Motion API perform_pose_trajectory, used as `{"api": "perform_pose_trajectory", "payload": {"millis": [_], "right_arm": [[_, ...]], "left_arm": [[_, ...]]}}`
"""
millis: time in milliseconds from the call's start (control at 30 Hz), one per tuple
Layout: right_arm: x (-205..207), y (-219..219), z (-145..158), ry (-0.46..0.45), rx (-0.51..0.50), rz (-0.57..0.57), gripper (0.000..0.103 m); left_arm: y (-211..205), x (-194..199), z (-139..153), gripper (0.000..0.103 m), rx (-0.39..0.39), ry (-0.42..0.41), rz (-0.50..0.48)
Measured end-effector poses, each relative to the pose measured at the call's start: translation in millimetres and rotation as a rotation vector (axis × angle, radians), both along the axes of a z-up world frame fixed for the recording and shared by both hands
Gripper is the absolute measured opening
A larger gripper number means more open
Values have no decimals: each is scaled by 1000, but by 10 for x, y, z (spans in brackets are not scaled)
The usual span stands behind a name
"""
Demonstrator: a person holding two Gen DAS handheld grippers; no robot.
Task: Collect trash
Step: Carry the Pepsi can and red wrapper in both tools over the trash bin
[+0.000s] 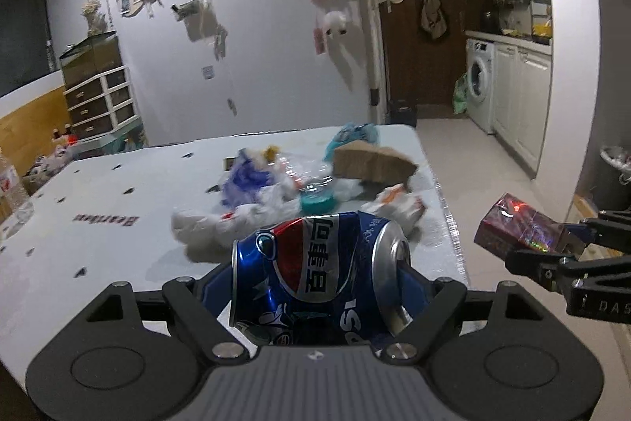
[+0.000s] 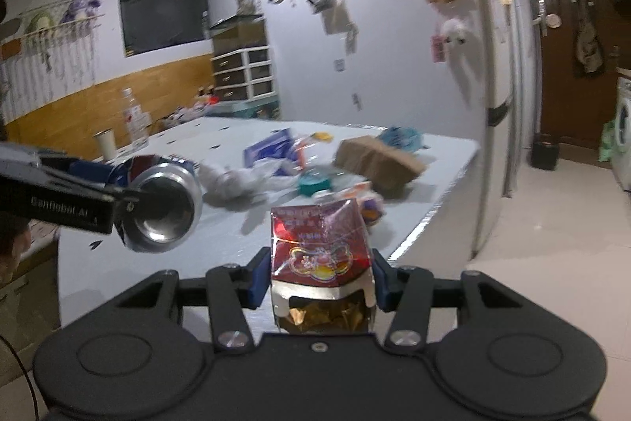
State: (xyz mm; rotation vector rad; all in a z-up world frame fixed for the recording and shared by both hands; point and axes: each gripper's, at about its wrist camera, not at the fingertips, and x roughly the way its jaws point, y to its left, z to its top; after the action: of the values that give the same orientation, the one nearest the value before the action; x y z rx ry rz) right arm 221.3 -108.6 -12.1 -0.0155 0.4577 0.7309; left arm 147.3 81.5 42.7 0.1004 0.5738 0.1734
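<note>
My left gripper (image 1: 321,287) is spread wide yet full: its pads clamp a dented blue, red and white aluminium cola can (image 1: 319,275) end to end, the can's long axis lying crosswise between the fingers, clear above the white table (image 1: 98,251). My right gripper (image 2: 321,283) is drawn in narrow, its blue pads pressing the sides of a crumpled red, foil-lined cigarette pack (image 2: 321,259), torn open at the end nearest my camera, with its long axis pointing forward along the fingers. Both pieces are lifted off the table, the right one just past its right-hand edge. I judge the coming move turns on where the trash goes: a dark bin lined with a pale bag (image 1: 615,176) stands on the tiled floor by the wall, off to the right and lower than both hands. My right hand is the nearer to it, so the pack probably drops first and the can follows. The rest of the litter, a brown cardboard piece (image 1: 372,162), white crumpled plastic bags (image 1: 236,219) and a teal lid (image 1: 317,202), still lies mid-table ahead of me.
</note>
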Motion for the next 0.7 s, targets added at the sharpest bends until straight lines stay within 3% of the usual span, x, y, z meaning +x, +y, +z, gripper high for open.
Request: {"api": "perform_pose_trajectory", "payload": {"millis": [400,700], "right_arm": [[-44,-835,43,-21,-26,-231,51],[-62,-1413,-92,20,-58,-384,52]], "left_arm": [[-606,184,-144,83,-73,-29,-134],[-1252,381,-284,83,-119,-12,-257]]}}
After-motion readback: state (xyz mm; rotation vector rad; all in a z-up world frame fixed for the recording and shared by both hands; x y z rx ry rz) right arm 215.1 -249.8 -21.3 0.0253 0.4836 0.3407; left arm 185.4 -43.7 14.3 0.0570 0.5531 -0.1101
